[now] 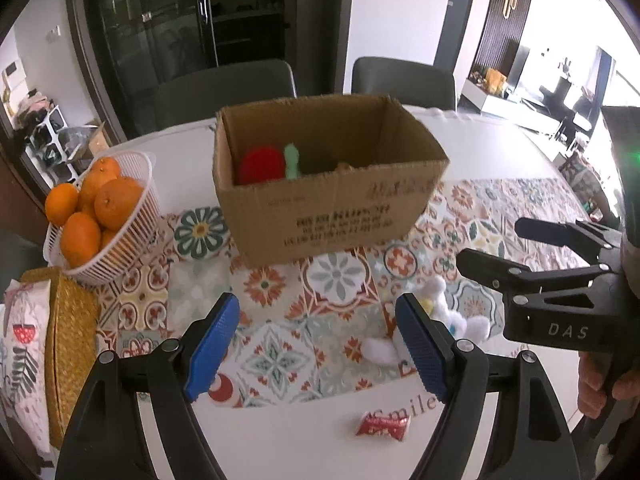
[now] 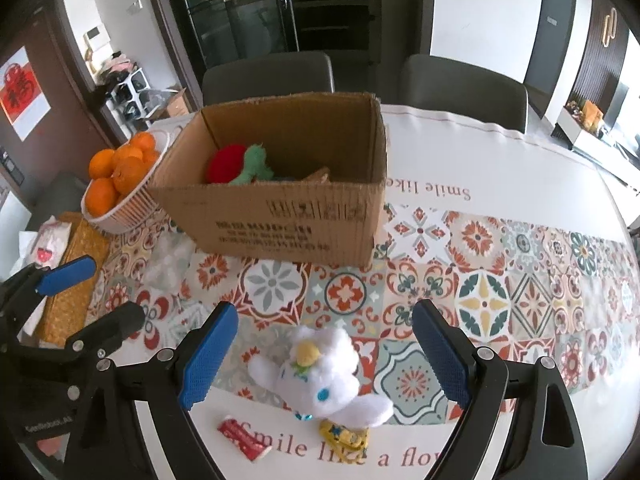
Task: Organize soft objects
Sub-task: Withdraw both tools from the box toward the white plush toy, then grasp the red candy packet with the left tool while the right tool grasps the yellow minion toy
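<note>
A white plush toy [image 2: 324, 372] with blue eyes and a yellow tuft lies on the patterned tablecloth near the front edge. My right gripper [image 2: 324, 356] hangs open above it, its blue pads on either side and not touching. The same white plush toy [image 1: 440, 312] shows partly behind the right finger of my left gripper [image 1: 320, 344], which is open over bare cloth. An open cardboard box [image 2: 280, 216] stands behind, holding a red plush [image 2: 224, 164] and a green plush [image 2: 254, 166]. In the left wrist view the cardboard box [image 1: 328, 208] sits straight ahead, and my right gripper [image 1: 500, 248] enters from the right.
A white basket of oranges [image 1: 120, 216] stands left of the box, with a woven mat [image 1: 68, 340] in front of it. A small red wrapper [image 2: 242, 438] and a yellow packet [image 2: 344, 434] lie near the toy. Two grey chairs [image 2: 268, 76] stand behind the table.
</note>
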Action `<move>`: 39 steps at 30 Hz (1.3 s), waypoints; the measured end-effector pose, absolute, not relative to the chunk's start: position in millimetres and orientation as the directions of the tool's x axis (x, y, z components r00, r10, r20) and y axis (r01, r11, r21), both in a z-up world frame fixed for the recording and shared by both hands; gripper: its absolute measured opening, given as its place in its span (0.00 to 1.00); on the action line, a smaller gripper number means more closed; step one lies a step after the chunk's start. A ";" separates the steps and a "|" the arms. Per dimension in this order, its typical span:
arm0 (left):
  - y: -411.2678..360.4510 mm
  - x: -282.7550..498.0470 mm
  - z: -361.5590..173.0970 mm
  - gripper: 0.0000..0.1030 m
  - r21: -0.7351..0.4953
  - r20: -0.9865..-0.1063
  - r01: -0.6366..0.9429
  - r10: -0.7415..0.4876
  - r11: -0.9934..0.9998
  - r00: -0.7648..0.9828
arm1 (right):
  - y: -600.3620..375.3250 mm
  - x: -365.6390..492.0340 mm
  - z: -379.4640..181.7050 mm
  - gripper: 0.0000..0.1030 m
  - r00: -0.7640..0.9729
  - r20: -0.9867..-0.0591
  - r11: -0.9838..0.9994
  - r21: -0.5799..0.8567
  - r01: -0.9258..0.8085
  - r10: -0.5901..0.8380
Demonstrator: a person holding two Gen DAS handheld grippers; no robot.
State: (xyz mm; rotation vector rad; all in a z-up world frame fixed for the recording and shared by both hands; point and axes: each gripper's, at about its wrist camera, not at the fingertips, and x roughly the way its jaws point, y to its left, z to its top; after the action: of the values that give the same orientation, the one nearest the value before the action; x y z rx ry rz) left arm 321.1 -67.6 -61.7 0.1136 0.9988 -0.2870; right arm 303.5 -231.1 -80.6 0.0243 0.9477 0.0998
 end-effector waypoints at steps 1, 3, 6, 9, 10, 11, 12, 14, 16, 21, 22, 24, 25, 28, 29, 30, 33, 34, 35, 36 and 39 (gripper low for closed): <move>-68.0 318.1 -63.7 0.78 -0.035 -0.844 0.290 -0.184 0.956 0.504 | -231.4 301.7 -83.3 0.87 0.575 -0.812 0.995 0.065 -0.079 0.099; -68.3 314.7 -66.5 0.78 -0.035 -0.848 0.292 -0.183 0.956 0.497 | -231.4 298.8 -88.0 0.87 0.566 -0.818 0.994 0.067 -0.087 0.104; -70.3 308.0 -73.2 0.78 -0.033 -0.856 0.303 -0.183 0.953 0.483 | -231.0 295.1 -93.7 0.87 0.558 -0.823 0.993 0.064 -0.101 0.110; -72.8 301.8 -81.0 0.78 -0.034 -0.865 0.307 -0.182 0.951 0.468 | -232.0 290.6 -98.7 0.87 0.554 -0.825 0.992 0.066 -0.108 0.116; -73.5 298.8 -83.9 0.78 -0.040 -0.867 0.308 -0.186 0.951 0.462 | -232.6 289.0 -99.9 0.87 0.555 -0.824 0.992 0.064 -0.108 0.114; -74.3 296.6 -86.1 0.78 -0.043 -0.869 0.309 -0.188 0.950 0.457 | -233.2 287.9 -101.4 0.87 0.555 -0.824 0.992 0.062 -0.110 0.113; -75.1 294.8 -88.2 0.78 -0.045 -0.872 0.310 -0.189 0.950 0.452 | -234.1 286.4 -103.5 0.87 0.554 -0.825 0.992 0.063 -0.111 0.115; -77.4 289.7 -93.0 0.78 -0.044 -0.875 0.312 -0.187 0.949 0.446 | -235.7 285.1 -106.4 0.87 0.548 -0.827 0.991 0.071 -0.112 0.121; -80.2 284.8 -98.1 0.78 -0.040 -0.882 0.313 -0.181 0.949 0.436 | -236.7 283.0 -110.5 0.87 0.542 -0.831 0.990 0.073 -0.117 0.125; -86.6 272.3 -108.6 0.78 -0.047 -0.894 0.328 -0.186 0.943 0.407 | -240.4 273.8 -121.2 0.87 0.523 -0.842 0.989 0.075 -0.127 0.130; -88.2 268.8 -111.7 0.78 -0.051 -0.897 0.333 -0.190 0.941 0.399 | -241.2 271.7 -123.3 0.87 0.519 -0.845 0.989 0.073 -0.129 0.130; -90.3 264.7 -116.8 0.78 -0.053 -0.904 0.334 -0.187 0.941 0.385 | -242.6 266.5 -128.8 0.87 0.506 -0.853 0.989 0.071 -0.129 0.127; -91.4 262.1 -120.8 0.78 -0.061 -0.908 0.334 -0.191 0.940 0.372 | -243.5 264.4 -131.4 0.87 0.500 -0.857 0.989 0.072 -0.126 0.126; -93.8 255.8 -129.7 0.78 -0.081 -0.919 0.336 -0.201 0.938 0.339 | -247.4 257.9 -140.1 0.87 0.482 -0.867 0.990 0.082 -0.114 0.127; -94.8 253.9 -131.9 0.78 -0.084 -0.921 0.338 -0.202 0.937 0.332 | -248.6 255.9 -142.7 0.87 0.476 -0.870 0.990 0.087 -0.108 0.128; -95.8 252.3 -133.6 0.78 -0.085 -0.923 0.340 -0.202 0.937 0.327 | -250.3 253.0 -146.0 0.87 0.470 -0.873 0.990 0.093 -0.102 0.130; -99.7 246.5 -139.6 0.78 -0.083 -0.929 0.354 -0.201 0.932 0.312 | -254.1 246.6 -154.1 0.87 0.453 -0.882 0.991 0.103 -0.087 0.131; -101.0 244.2 -142.0 0.78 -0.081 -0.931 0.360 -0.200 0.930 0.307 | -255.4 244.8 -156.3 0.87 0.446 -0.885 0.991 0.106 -0.083 0.132; -101.9 242.6 -143.9 0.78 -0.080 -0.932 0.364 -0.200 0.928 0.303 | -256.6 242.7 -158.7 0.87 0.440 -0.888 0.991 0.109 -0.081 0.134; -102.9 240.5 -147.1 0.78 -0.081 -0.934 0.369 -0.199 0.926 0.296 | -257.5 240.0 -161.5 0.87 0.432 -0.892 0.991 0.110 -0.080 0.134; -105.5 235.4 -156.4 0.78 -0.086 -0.942 0.381 -0.200 0.920 0.270 | -259.6 233.5 -170.5 0.87 0.409 -0.903 0.991 0.108 -0.079 0.131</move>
State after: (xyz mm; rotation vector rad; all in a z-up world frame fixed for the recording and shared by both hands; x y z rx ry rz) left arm 235.4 -105.5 -156.4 0.1691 1.2375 -0.3944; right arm 233.5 -259.6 -170.5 0.0506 1.1422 0.1324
